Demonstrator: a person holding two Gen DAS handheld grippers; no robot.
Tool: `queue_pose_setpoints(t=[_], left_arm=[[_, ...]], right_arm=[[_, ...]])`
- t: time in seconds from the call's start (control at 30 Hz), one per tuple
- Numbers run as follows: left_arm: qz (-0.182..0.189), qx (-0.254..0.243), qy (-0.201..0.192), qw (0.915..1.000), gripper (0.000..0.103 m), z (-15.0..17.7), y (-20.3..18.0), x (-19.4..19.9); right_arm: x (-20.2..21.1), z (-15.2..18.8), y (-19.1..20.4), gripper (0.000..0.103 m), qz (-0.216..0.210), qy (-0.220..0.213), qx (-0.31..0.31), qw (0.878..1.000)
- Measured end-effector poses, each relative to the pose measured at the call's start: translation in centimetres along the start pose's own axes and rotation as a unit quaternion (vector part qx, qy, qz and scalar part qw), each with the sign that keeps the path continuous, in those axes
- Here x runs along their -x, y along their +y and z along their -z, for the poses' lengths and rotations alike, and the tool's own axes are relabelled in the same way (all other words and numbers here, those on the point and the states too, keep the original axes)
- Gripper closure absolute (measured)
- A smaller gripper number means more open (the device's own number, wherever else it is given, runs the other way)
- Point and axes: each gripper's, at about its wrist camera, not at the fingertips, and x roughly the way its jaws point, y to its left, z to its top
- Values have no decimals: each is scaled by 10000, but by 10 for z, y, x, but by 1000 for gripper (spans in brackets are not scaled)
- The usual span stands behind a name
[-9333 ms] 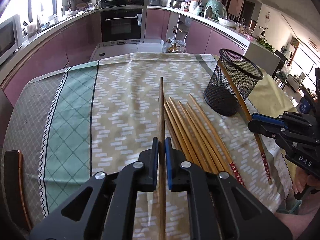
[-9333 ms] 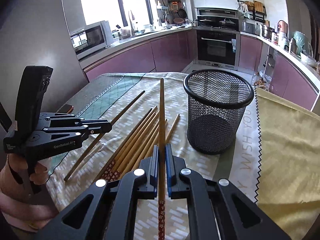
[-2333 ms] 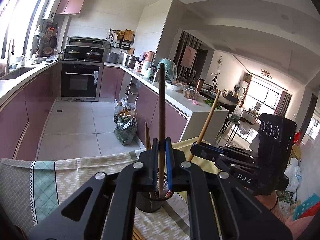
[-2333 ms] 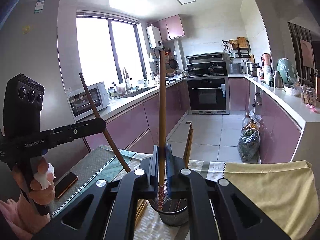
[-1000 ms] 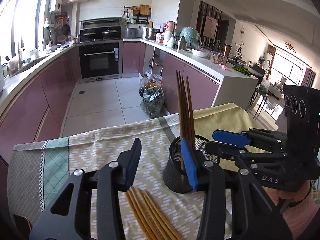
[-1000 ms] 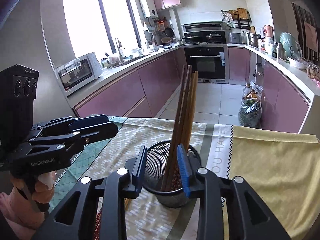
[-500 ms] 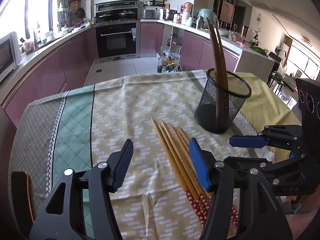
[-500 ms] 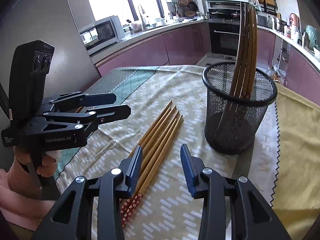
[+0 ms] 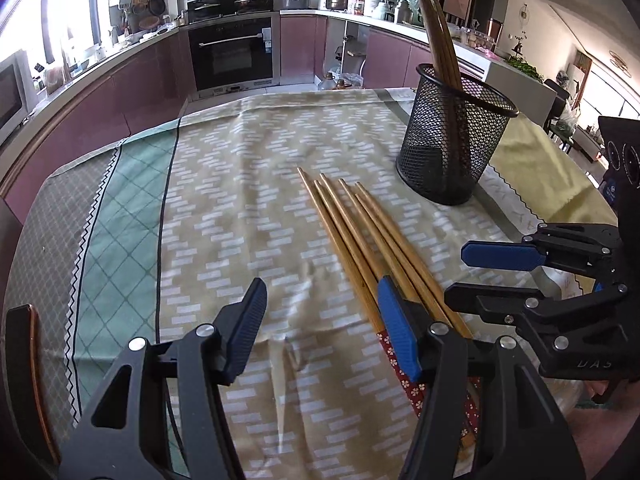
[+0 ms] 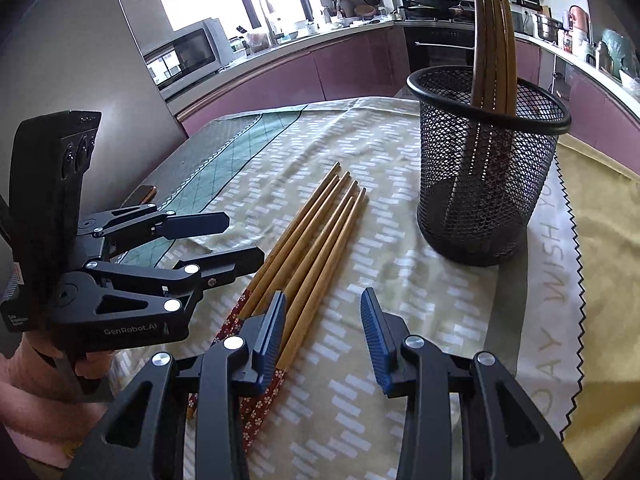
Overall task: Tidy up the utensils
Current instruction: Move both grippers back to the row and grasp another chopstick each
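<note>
- Over the near edge of the table, the left gripper [image 9: 320, 320] hangs with its two blue-padded fingers [image 9: 396, 336] spread wide and nothing between them; its right-hand pad sits above the handle ends of the loose chopsticks [image 9: 368, 240], though whether it touches them cannot be told.
- Just to its right, the right gripper [image 9: 476, 276] shows side-on in the left wrist view, its fingers likewise parted and empty.
- In the right wrist view the right gripper [image 10: 322, 336] has its pads held apart; the left-hand pad hovers over the chopsticks' lower shafts, the other over bare cloth.
- The left gripper [image 10: 236, 240] appears there at the left, fingers apart, gripped from below by the person's hand [image 10: 86, 368].
- The loose chopsticks [image 10: 316, 236] lie side by side in a tight bundle on the tablecloth [image 9: 240, 208], red flower-patterned handle ends toward the grippers, tips pointing away toward the far side of the table.
- Beyond the bundle and to its right stands a black mesh holder [image 9: 456, 136], upright on the cloth, apart from the chopstick tips.
- Several darker chopsticks [image 10: 492, 40] stand inside the black mesh holder [image 10: 486, 176], leaning together against its far rim.
- A phone [image 10: 145, 192] lies near the table's left edge in the right wrist view.
- Behind the table runs a kitchen counter with an oven [image 9: 230, 54] and a microwave [image 10: 182, 56].
</note>
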Motion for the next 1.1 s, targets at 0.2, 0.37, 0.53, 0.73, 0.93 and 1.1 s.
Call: queue_pose_setpoints(t=[0.2,0.37,0.53,0.73,0.93,1.1], left_arm=[[2,41,92,9999,47,1,1,-7],[27,43,96,9999,47,0,1,-8],[40,-1,90,10000,46,-1,-1,-9],[41,23,111,9999,45,-1,2,-11],[12,7,110,9999,50,0,3,-9],[14,75,235,9997,57,1,8,-10]], right_arm=[[-3,-2,2,66,81,23,60,9999],[-7,-4,3,66,147,49,47,9999],[-12,-4,3,66,192,86,58,9998],[-13,-4,2,68,276,106,77,9995],[-12,-4,3,72,343,159,142,9992],[-13,-5,3,76,431,231,156,9987]])
